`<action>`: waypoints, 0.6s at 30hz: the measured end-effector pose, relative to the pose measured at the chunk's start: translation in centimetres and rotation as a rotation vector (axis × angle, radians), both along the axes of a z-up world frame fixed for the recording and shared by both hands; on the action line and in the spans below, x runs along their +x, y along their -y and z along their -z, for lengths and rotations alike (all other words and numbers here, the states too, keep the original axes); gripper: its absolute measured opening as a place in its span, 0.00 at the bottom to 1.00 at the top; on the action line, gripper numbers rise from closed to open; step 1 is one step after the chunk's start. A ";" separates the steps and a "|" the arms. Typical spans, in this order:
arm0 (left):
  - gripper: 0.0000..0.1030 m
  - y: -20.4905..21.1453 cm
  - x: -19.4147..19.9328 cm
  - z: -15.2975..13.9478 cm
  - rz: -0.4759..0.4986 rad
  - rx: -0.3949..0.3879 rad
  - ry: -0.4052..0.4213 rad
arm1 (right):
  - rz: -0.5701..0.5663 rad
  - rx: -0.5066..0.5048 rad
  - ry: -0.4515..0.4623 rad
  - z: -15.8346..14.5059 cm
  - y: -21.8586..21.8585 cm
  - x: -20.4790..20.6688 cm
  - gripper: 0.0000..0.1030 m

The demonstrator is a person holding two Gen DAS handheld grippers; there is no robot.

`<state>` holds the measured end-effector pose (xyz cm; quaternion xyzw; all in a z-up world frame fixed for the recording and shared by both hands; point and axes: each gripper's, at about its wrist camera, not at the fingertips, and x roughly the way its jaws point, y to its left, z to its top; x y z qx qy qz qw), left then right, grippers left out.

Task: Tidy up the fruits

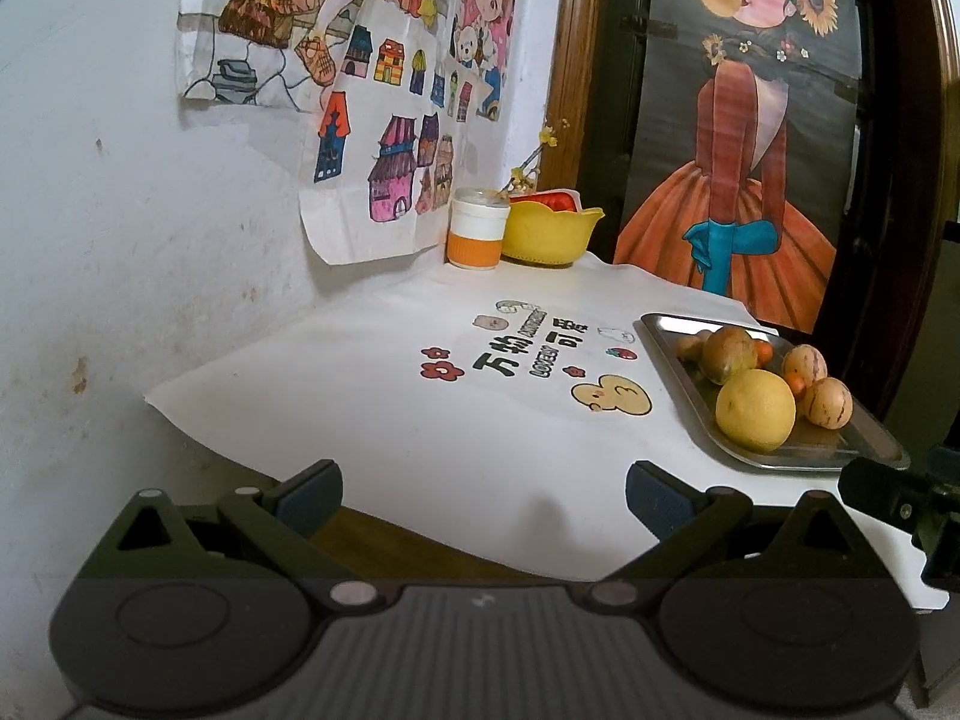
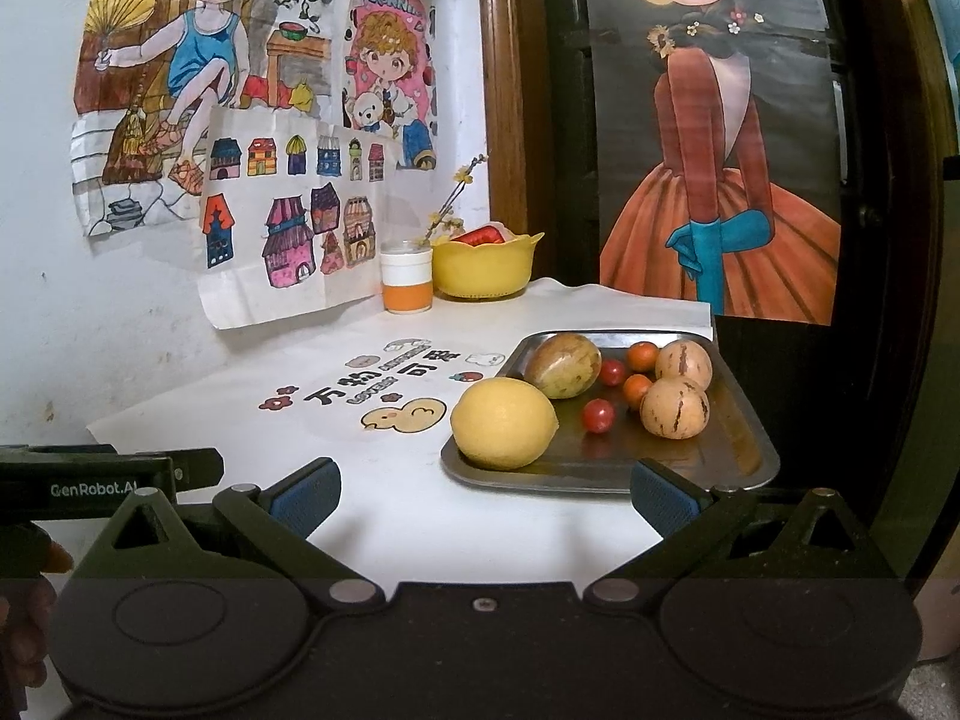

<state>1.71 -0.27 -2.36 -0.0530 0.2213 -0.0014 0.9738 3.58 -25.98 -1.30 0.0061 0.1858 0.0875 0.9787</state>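
A: In the left wrist view, the left gripper [image 1: 483, 495] is held low over the near edge of the white-covered tabletop [image 1: 372, 420], its blue-padded fingers [image 1: 309, 495] spread wide with nothing between them. The metal tray [image 1: 864, 438] of fruit is seen well off to the right of those fingers and further back, with the large yellow citrus [image 1: 755, 411] at its near end. Only bare cloth lies straight ahead.

B: And from the other side?

A: In the right wrist view, the right gripper [image 2: 485, 492] is likewise held with its fingers [image 2: 663, 501] wide apart and empty. Here the tray's [image 2: 741, 456] near rim sits just beyond the right fingertip, and the yellow citrus [image 2: 503, 422] lies almost dead ahead, slightly right of centre. Behind it are seen a greenish-brown oval fruit [image 2: 564, 364], two tan striped fruits [image 2: 675, 407], small oranges [image 2: 643, 355] and cherry tomatoes [image 2: 598, 415]. The oval fruit's long axis is laid roughly crosswise to the fingers.

B: So which hand is favoured?

A: The right is judged the nearer; a short forward reach would bring the citrus between its fingers. A yellow bowl [image 2: 483, 270] at the back corner, beside an orange-banded cup [image 2: 407, 279], may be the destination, though that cannot be confirmed.
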 end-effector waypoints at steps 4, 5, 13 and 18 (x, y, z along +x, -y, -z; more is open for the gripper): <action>1.00 0.4 -0.1 0.0 -0.026 0.030 -0.003 | -0.007 -0.007 0.001 -0.1 -0.3 -0.2 0.99; 1.00 0.5 -0.1 0.0 -0.027 0.033 -0.006 | -0.009 -0.009 0.002 -0.1 -0.4 -0.3 0.99; 1.00 0.6 -0.1 0.1 -0.018 0.016 -0.019 | -0.012 -0.011 -0.006 0.0 -0.4 -0.1 0.99; 1.00 0.4 0.0 0.0 -0.013 0.007 -0.016 | -0.018 -0.012 -0.013 0.1 -0.5 0.1 0.99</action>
